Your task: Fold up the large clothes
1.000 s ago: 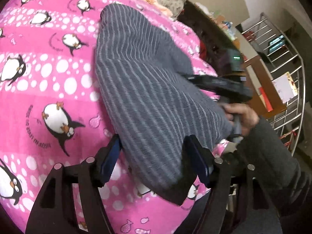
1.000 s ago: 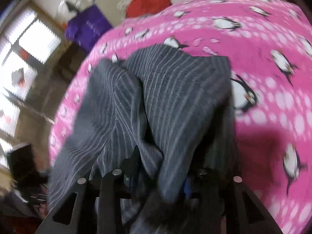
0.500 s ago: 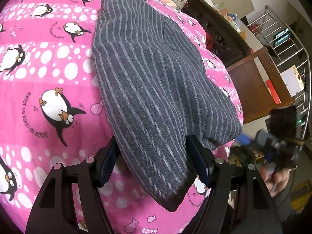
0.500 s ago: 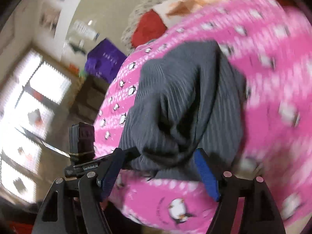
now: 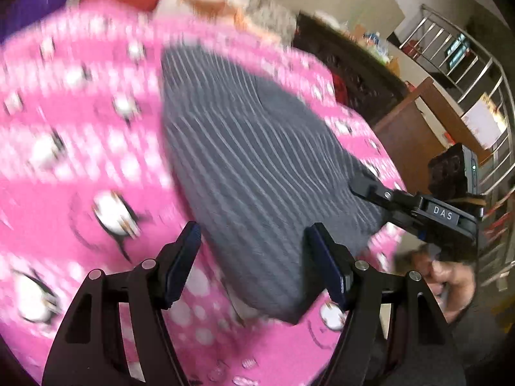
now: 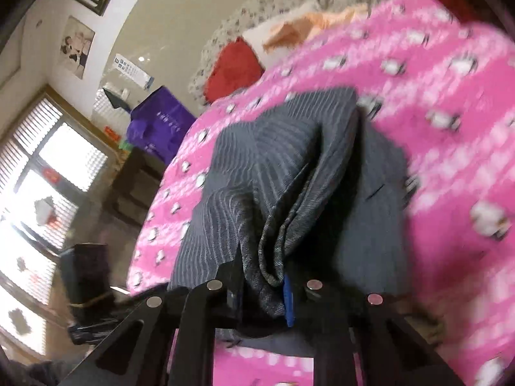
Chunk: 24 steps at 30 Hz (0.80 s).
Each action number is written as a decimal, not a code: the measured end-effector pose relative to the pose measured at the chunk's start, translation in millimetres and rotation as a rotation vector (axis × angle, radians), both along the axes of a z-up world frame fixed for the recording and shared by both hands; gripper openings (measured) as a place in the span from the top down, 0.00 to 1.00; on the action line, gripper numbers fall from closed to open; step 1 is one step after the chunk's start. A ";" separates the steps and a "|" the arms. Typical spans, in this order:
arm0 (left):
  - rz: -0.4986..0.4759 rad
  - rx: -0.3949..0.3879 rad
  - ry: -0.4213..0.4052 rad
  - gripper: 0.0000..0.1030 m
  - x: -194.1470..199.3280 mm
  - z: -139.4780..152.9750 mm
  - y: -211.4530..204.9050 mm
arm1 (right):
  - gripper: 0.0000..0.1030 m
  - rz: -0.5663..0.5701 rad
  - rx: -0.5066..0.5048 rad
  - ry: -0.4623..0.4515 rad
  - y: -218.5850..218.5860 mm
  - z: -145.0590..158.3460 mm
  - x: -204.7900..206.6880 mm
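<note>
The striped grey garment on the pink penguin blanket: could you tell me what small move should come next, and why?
Probably close the left gripper on the near corner of the striped grey garment: its fingers stand open astride that corner, while the right gripper already pinches a bunched edge, so both ends could then lift together.

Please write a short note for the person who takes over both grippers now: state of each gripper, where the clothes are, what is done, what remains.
Left gripper: open, holds nothing, above the near end of the grey striped garment.
Right gripper: shut on a bunched edge of the garment.
The garment lies on the pink penguin blanket, already folded into a narrow strip.
Left: fold it further and flatten it, probably.
</note>
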<state>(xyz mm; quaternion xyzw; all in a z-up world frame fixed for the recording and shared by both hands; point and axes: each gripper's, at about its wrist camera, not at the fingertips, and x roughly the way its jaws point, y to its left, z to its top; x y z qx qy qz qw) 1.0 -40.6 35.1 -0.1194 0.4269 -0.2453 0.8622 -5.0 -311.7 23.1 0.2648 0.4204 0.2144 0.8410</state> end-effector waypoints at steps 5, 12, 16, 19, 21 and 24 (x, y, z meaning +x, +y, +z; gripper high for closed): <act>-0.005 0.085 -0.178 0.33 0.0 31.3 -20.6 | 0.84 -0.003 0.001 0.095 -26.1 -37.7 -4.2; -0.126 0.066 0.168 0.31 36.8 -57.4 -39.0 | 0.76 -0.078 0.125 0.106 -52.6 -55.9 -18.2; -0.126 0.096 0.120 0.31 30.8 -57.3 -41.0 | 0.72 -0.131 -0.162 -0.042 -37.5 7.7 -37.8; -0.124 0.116 0.087 0.31 26.0 -58.1 -44.7 | 0.72 -0.133 -0.232 -0.190 -17.2 46.0 -46.2; -0.124 0.110 0.088 0.31 24.5 -57.3 -44.4 | 0.72 -0.055 -0.261 -0.184 11.9 48.5 -35.7; -0.126 0.103 0.096 0.31 25.1 -56.5 -43.5 | 0.72 -0.047 -0.337 -0.034 22.7 4.1 -11.3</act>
